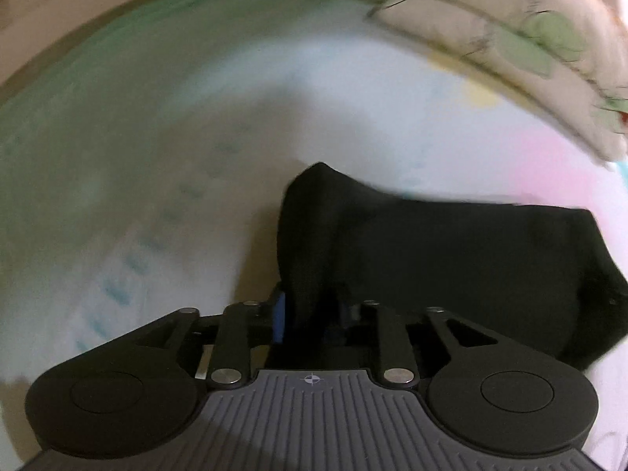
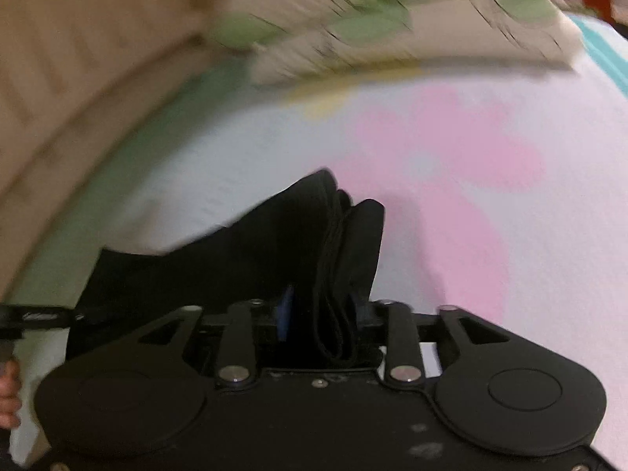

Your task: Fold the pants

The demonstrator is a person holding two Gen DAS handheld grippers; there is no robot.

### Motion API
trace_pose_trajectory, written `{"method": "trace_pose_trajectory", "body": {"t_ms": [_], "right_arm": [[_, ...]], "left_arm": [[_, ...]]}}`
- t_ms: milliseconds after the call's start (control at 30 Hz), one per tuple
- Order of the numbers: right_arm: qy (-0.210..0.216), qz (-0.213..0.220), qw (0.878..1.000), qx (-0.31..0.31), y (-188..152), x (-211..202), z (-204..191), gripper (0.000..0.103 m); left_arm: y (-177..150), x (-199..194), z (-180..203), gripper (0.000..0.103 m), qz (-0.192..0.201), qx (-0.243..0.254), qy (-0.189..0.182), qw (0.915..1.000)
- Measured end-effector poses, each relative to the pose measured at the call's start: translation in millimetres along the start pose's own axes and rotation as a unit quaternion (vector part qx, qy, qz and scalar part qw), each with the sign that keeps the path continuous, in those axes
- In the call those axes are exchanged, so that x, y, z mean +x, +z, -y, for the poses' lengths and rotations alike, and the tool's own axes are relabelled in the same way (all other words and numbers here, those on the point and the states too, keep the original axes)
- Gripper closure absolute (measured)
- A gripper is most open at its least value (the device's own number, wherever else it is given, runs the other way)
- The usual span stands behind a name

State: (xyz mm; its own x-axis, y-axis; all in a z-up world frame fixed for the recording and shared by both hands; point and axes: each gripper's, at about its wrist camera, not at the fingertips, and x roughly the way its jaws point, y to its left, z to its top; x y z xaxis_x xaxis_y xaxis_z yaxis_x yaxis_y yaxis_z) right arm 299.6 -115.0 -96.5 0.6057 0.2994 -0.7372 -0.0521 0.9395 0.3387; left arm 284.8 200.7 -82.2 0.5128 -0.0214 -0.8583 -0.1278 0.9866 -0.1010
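Observation:
The black pants [image 1: 451, 259] hang bunched between both grippers above a pastel bedsheet. My left gripper [image 1: 310, 306] is shut on a fold of the black cloth, which rises in a peak from its jaws and stretches off to the right. My right gripper [image 2: 325, 314] is shut on several stacked layers of the pants [image 2: 274, 243], with the cloth running off to the left. The left gripper's body [image 2: 35, 318] shows at the left edge of the right wrist view. Both views are motion blurred.
The bedsheet [image 1: 176, 137] is pale blue with green, pink [image 2: 451, 157] and yellow patches. A cream pillow with green print [image 1: 530, 39] lies at the far side and also shows in the right wrist view [image 2: 392, 27]. A beige headboard or wall [image 2: 78, 59] stands at the left.

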Motion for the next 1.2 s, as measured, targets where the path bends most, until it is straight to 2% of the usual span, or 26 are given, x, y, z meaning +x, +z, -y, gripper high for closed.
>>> {"method": "trace_pose_trajectory", "body": {"t_ms": [67, 167, 267, 367, 467, 567, 633, 700, 733, 833, 1000, 1100, 1200], "right_arm": [[-0.014, -0.008, 1.000, -0.001, -0.1, 4.7, 6.9, 0.057], [-0.014, -0.003, 1.000, 0.006, 0.2, -2.9, 11.5, 0.056], [-0.038, 0.031, 0.999, -0.018, -3.2, -23.3, 2.8, 0.056], [-0.038, 0.080, 0.994, -0.055, -9.7, -50.4, -14.4, 0.056], [-0.026, 0.101, 0.989, -0.109, -22.5, -60.3, -36.9, 0.056], [-0.032, 0.093, 0.982, -0.160, -47.0, -59.1, -50.8, 0.063], [-0.046, 0.076, 0.981, -0.173, -59.6, -53.3, -52.0, 0.074], [-0.067, 0.061, 0.983, -0.162, -63.8, -45.2, -45.5, 0.092], [-0.072, 0.049, 0.986, -0.145, -62.6, -39.8, -39.3, 0.095], [-0.068, 0.050, 0.989, -0.119, -63.8, -38.1, -31.1, 0.099], [-0.077, 0.047, 0.989, -0.121, -68.9, -41.3, -39.8, 0.096], [-0.070, 0.061, 0.989, -0.119, -64.1, -55.4, -47.9, 0.080], [-0.069, 0.083, 0.986, -0.129, -66.9, -76.2, -59.9, 0.076]], "left_arm": [[-3.2, 1.8, 2.3, 0.066, 0.019, 0.011, 0.004, 0.9997], [-5.8, -9.7, 8.8, 0.066, 0.051, 0.035, 0.037, 0.9974], [-8.4, -26.0, 0.4, 0.066, 0.079, 0.030, 0.065, 0.9943], [-20.3, -46.3, -11.1, 0.066, 0.083, 0.006, 0.051, 0.9953], [-37.9, -59.6, -8.0, 0.066, 0.078, 0.012, 0.052, 0.9955], [-58.5, -57.6, 0.8, 0.066, 0.059, 0.021, 0.045, 0.9970], [-66.0, -46.4, 5.6, 0.066, 0.044, 0.024, 0.042, 0.9978], [-69.2, -38.5, 8.3, 0.066, 0.050, 0.031, 0.057, 0.9966], [-68.4, -36.2, 8.1, 0.066, 0.050, 0.030, 0.059, 0.9966], [-65.9, -34.3, 4.1, 0.066, 0.044, 0.021, 0.054, 0.9974], [-66.4, -40.0, 2.1, 0.066, 0.037, 0.014, 0.055, 0.9977], [-67.4, -50.6, 1.1, 0.066, 0.034, -0.002, 0.049, 0.9982], [-71.6, -66.9, 4.0, 0.066, 0.045, 0.005, 0.054, 0.9975]]}}
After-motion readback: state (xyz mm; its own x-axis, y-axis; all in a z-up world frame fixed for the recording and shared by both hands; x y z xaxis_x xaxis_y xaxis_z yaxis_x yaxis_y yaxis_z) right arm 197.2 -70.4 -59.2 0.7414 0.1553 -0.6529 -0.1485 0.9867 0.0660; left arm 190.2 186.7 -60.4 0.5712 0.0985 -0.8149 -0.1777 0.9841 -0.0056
